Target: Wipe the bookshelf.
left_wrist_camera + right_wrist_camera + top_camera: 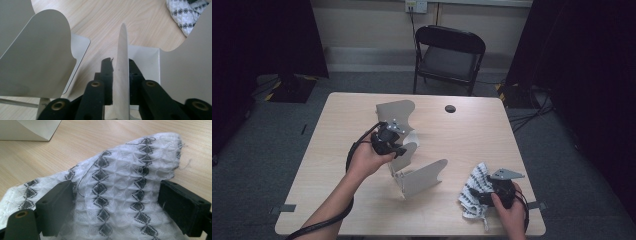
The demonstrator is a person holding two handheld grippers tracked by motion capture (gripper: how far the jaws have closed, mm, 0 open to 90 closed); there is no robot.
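Observation:
A grey cardboard box (422, 179) stands in the middle of the table with its flaps open. My left gripper (402, 148) reaches into it from the left and is shut on the thin upright middle flap (122, 45), seen edge-on between the two black jaws of the left gripper (120, 62). Wider flaps rise at the left (42, 55) and at the right (190, 62). Near the front right corner, my right gripper (479, 196) is shut on a bunched white cloth with black diamonds (475, 182). That cloth (120, 170) peaks up between the right gripper's (116, 188) wide-set jaws.
The light wooden table (472, 135) has a small black disc (450, 108) near its far edge. A black folding chair (449, 52) stands behind the table. A corner of the box (32, 128) lies beyond the cloth. Dark curtains flank both sides.

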